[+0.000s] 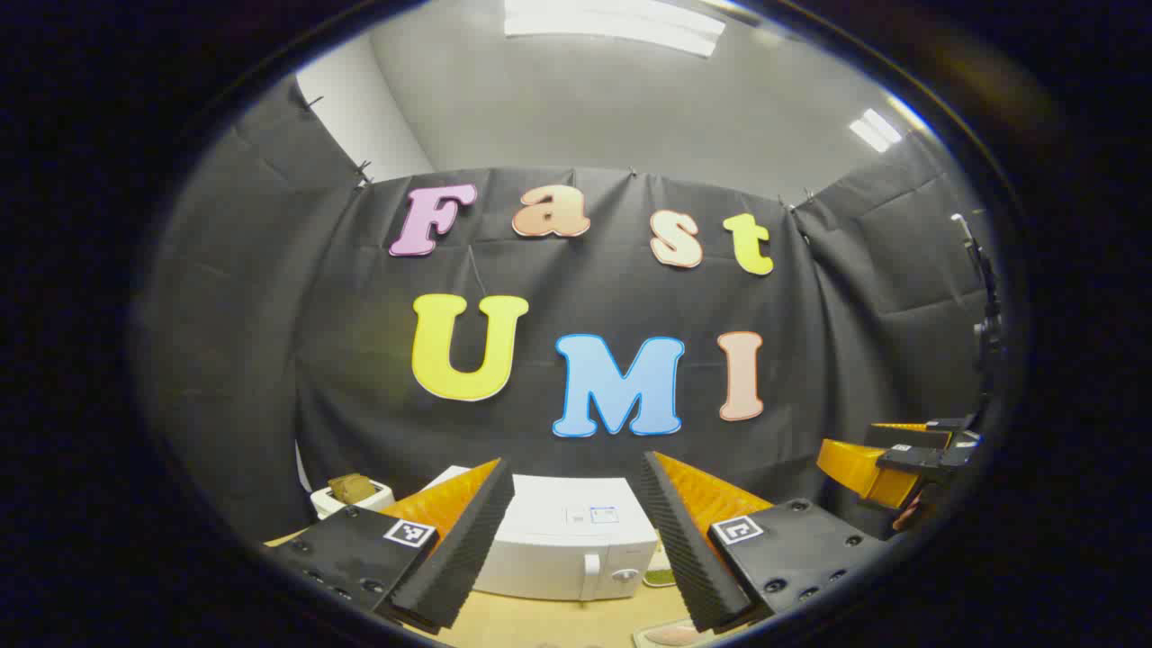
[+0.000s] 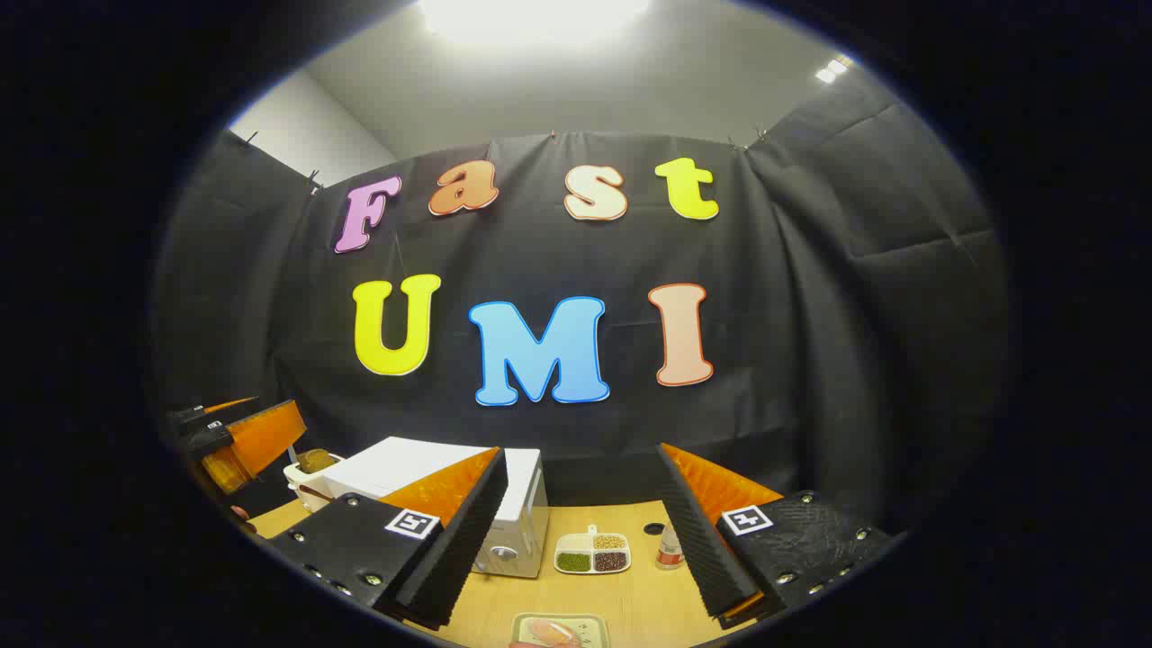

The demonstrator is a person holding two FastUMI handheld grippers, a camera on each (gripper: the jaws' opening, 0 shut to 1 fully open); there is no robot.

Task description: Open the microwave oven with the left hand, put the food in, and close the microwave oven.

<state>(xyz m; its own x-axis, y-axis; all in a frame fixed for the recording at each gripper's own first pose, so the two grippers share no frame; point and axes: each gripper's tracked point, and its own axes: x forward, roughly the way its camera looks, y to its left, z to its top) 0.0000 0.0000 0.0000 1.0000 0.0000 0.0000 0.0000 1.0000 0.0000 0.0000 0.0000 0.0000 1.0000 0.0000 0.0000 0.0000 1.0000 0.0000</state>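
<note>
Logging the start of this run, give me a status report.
Left gripper and right gripper open, empty, raised. Microwave oven shut, handle untouched. Food tray on table. Nothing blocking the door.

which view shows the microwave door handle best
The left gripper view: the microwave faces the camera between the open left claw, its door handle plainly visible. The right gripper view catches the microwave at an angle, its front mostly behind a finger.

black cloth walls (image 2: pixel 855 297), lit white ceiling (image 1: pixel 630 99).
</note>
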